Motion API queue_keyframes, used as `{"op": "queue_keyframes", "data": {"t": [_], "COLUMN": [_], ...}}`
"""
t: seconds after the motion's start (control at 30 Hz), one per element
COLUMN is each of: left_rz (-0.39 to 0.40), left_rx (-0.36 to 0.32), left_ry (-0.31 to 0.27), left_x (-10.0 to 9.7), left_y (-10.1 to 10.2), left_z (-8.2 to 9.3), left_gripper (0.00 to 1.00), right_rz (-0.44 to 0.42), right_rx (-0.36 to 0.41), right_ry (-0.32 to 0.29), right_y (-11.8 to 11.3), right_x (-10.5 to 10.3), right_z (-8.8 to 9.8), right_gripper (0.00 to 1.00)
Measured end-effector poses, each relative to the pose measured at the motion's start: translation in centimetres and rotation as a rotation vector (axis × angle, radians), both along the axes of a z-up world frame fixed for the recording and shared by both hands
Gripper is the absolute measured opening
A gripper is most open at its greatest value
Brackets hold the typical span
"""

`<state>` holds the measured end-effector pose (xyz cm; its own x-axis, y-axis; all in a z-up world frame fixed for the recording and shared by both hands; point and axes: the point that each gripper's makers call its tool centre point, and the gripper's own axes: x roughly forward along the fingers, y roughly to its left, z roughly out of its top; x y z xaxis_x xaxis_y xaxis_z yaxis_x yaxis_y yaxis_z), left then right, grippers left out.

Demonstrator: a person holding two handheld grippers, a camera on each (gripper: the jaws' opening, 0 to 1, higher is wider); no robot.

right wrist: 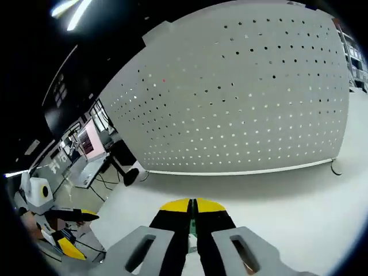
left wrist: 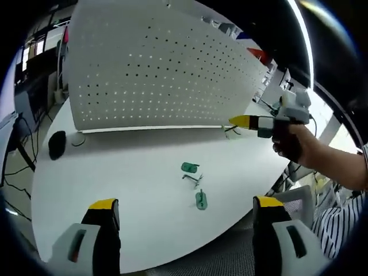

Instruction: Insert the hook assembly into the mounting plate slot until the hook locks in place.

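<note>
Left tongs are spread wide; right tongs pinch a thin green part. Small green plastic pieces on the worktop look light and stiff; grab their edges.

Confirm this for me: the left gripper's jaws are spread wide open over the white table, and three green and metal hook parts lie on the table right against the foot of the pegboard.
One detail is wrong. In the left gripper view the hook parts lie out on the open white table, well clear of the pegboard, not against its foot. The left gripper is indeed wide open.
</note>
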<state>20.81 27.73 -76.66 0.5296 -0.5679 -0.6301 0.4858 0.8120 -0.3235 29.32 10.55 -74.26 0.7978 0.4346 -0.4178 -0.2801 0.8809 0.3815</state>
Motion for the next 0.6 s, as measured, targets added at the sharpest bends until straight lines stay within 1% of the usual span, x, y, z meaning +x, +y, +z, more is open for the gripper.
{"op": "queue_keyframes", "data": {"t": [0.07,0.1,0.2,0.3,0.43,0.6], "left_rz": [-0.006,-0.009,-0.014,-0.030,-0.042,-0.057], "left_rx": [-0.007,-0.012,-0.027,-0.034,-0.058,-0.083], "left_ry": [0.000,0.000,0.000,-0.006,-0.009,-0.001], "left_x": [0.2,0.3,0.4,0.5,0.7,0.6], "left_y": [-0.3,-0.5,-1.0,-1.5,-2.4,-3.3], "left_z": [0.2,0.2,0.6,1.0,1.5,1.7], "left_gripper": [0.98,0.97,0.96,0.92,0.90,0.88], "right_rz": [0.007,0.016,0.028,0.046,0.067,0.085], "right_rx": [0.017,0.040,0.063,0.108,0.116,0.149], "right_ry": [-0.006,-0.020,-0.032,-0.055,-0.075,-0.086], "right_y": [0.5,1.1,2.0,3.3,4.4,5.5], "right_x": [-0.6,-0.9,-1.8,-2.7,-3.6,-4.5], "right_z": [0.3,0.8,1.5,2.6,3.3,4.1], "right_gripper": [0.00,0.00,0.00,0.00,0.00,0.00]}}
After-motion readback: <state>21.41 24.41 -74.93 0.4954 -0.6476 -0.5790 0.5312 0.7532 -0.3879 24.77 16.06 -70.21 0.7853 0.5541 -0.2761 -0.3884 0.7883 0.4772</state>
